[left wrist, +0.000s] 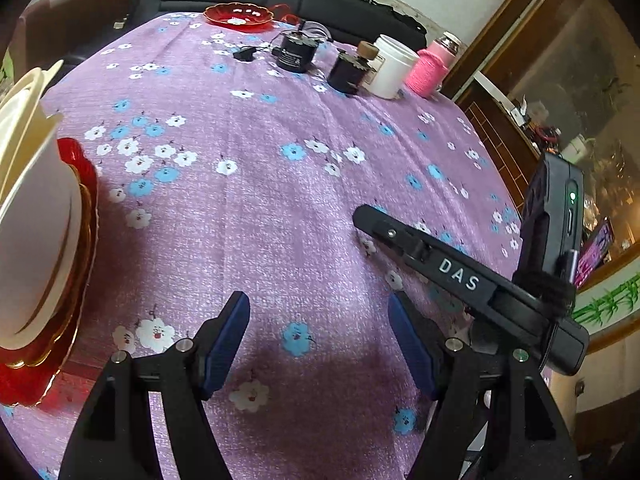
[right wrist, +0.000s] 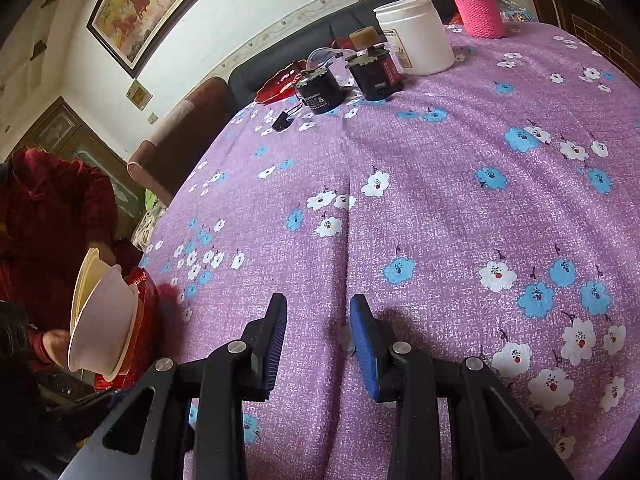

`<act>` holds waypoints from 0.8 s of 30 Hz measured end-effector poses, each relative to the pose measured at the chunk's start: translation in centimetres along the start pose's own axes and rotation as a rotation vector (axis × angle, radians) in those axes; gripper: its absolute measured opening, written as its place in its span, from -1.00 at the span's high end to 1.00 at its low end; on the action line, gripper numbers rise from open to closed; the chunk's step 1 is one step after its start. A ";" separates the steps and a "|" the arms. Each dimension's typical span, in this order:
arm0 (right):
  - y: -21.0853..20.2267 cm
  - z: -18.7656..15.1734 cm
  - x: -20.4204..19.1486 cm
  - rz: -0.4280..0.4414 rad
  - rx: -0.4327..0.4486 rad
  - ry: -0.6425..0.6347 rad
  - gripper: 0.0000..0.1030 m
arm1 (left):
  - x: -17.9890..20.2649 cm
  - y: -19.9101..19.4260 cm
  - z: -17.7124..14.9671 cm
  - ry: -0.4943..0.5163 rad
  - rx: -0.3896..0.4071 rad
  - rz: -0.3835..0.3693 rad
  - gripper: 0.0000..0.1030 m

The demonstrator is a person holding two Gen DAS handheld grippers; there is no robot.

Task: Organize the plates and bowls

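Observation:
In the left wrist view a stack of cream and white bowls sits on red gold-rimmed plates at the table's left edge. My left gripper is open over bare purple cloth to the right of the stack, with nothing between its blue pads. Another red plate lies at the far end. A black finger of the right gripper reaches in from the right. In the right wrist view my right gripper is open over the cloth, empty. The bowl stack on the red plates lies to its left, and the far red plate is behind.
On the flowered purple tablecloth, two black cylindrical devices, a white jar, a pink knit-sleeved bottle and a small black adapter stand at the far right. A person in dark red is beside the stack. A dark sofa is behind the table.

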State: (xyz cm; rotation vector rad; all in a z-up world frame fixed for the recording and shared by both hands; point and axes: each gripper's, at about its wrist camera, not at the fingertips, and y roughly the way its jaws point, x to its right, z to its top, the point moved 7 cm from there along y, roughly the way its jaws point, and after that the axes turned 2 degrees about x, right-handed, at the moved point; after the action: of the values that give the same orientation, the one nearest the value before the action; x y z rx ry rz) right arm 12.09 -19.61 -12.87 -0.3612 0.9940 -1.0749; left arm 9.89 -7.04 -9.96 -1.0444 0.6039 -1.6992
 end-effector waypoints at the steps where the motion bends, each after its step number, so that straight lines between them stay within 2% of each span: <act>1: 0.0 0.0 0.0 0.000 0.000 0.000 0.31 | 0.1 0.0 -0.1 0.003 -0.001 -0.001 -0.38; 16: 0.1 -0.1 0.0 0.000 -0.006 0.003 0.30 | 0.3 -0.3 -0.5 0.008 -0.002 -0.008 -0.38; 21: 0.2 -0.2 0.1 0.002 -0.005 0.003 0.17 | 0.3 -0.6 -0.8 0.008 -0.002 -0.004 -0.38; 24: 0.1 -0.1 0.2 -0.001 -0.002 0.005 0.17 | 0.5 -0.8 -0.8 0.009 0.001 -0.001 -0.38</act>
State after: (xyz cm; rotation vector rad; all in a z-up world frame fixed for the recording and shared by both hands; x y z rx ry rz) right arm 12.10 -19.70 -13.14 -0.3606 0.9993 -1.0758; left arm 8.76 -7.29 -9.56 -1.0369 0.6082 -1.7063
